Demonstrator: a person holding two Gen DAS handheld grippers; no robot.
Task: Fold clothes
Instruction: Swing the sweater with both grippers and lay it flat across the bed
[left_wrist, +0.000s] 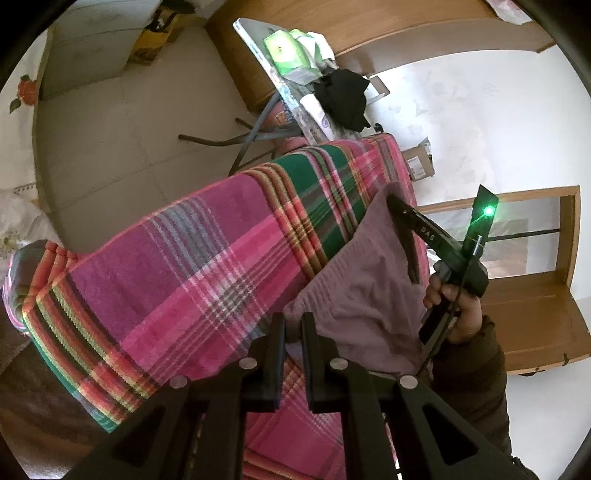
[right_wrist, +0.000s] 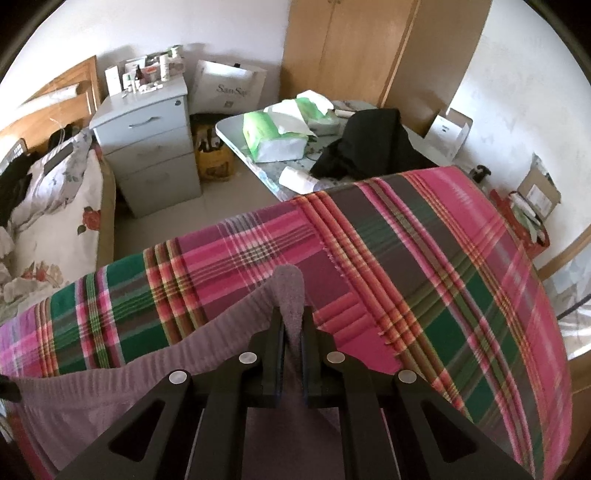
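A mauve knitted garment (left_wrist: 362, 288) hangs stretched between my two grippers above a pink and green plaid cloth (left_wrist: 184, 258). My left gripper (left_wrist: 293, 328) is shut on one edge of the garment, with fabric pinched between its fingers. In the right wrist view my right gripper (right_wrist: 293, 325) is shut on another corner of the mauve garment (right_wrist: 110, 384), and a tuft sticks up past its tips. The plaid cloth (right_wrist: 424, 258) lies flat beneath. The left wrist view also shows the right gripper (left_wrist: 397, 210), with a person's hand (left_wrist: 461, 306) on its handle.
Behind the plaid cloth stands a folding table (right_wrist: 229, 129) with a green tissue pack (right_wrist: 273, 136) and a black garment (right_wrist: 369, 144). Grey drawers (right_wrist: 147, 140) and a floral bed (right_wrist: 55, 221) are at the left, a wooden wardrobe (right_wrist: 351, 48) behind, and cardboard boxes (right_wrist: 539, 192) at the right.
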